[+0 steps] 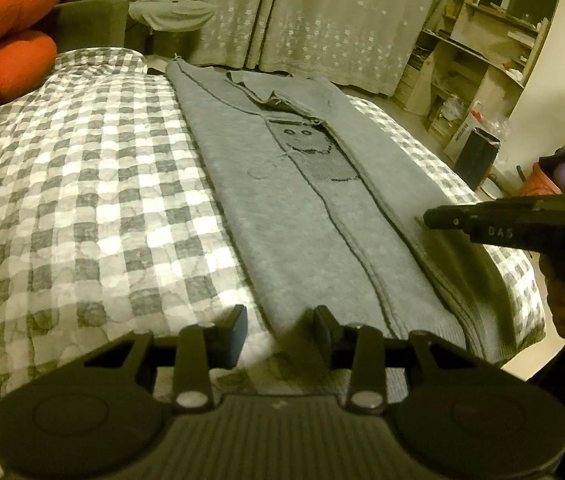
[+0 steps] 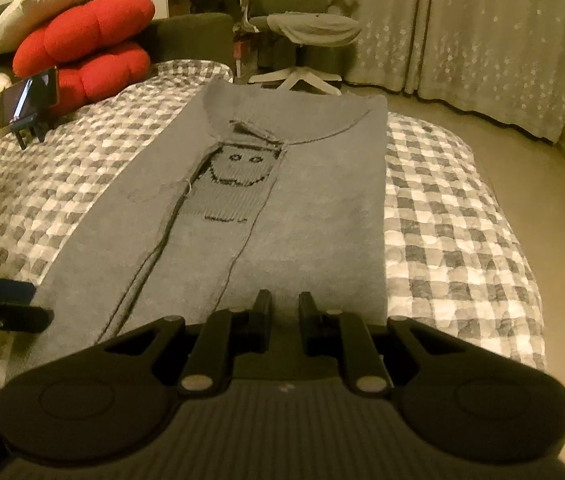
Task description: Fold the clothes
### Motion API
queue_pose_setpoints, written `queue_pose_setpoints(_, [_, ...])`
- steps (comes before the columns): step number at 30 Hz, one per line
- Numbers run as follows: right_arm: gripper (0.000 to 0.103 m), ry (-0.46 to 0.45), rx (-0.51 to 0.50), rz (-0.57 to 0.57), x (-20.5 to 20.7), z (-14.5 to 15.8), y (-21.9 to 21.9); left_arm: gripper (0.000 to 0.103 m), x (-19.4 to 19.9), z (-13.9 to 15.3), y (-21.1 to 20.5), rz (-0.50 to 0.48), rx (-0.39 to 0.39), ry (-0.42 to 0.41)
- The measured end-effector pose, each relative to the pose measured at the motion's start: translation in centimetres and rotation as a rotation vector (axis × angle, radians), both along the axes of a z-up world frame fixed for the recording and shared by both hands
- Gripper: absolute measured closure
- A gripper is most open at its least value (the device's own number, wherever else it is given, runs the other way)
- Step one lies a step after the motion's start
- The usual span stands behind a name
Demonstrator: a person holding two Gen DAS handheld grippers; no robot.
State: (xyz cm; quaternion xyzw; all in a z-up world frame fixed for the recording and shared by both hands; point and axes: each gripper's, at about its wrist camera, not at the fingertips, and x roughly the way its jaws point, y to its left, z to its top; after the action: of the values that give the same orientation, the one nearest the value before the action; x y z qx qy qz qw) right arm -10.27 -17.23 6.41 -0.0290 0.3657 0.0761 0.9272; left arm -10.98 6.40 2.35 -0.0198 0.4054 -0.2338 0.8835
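Grey knit sweater (image 2: 306,216) lies flat on the checked bedspread (image 2: 454,208), running lengthwise away from the near edge. Both sides are folded in toward the middle, leaving a long narrow strip. A knitted smiley face shows in the gap between the flaps, collar at the far end.

The grey knitted sweater (image 2: 302,216) is showing a soft, matt, faintly fuzzy weave — its dark seams standing raised. The grey-and-white checked quilted bedcover (image 1: 82,184) is looking puckered and cottony. The black plastic left gripper (image 1: 280,330) and right gripper (image 2: 284,312) are looking matt — ribbed housings.
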Motion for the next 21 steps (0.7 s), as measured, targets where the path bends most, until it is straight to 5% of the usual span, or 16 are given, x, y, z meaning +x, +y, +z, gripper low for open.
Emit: queue_pose_setpoints(21, [0.088,0.017,0.002,-0.005,-0.47,-0.4,-0.28,0.064,-0.08,-0.25,-0.66,-0.011,0.026,-0.021])
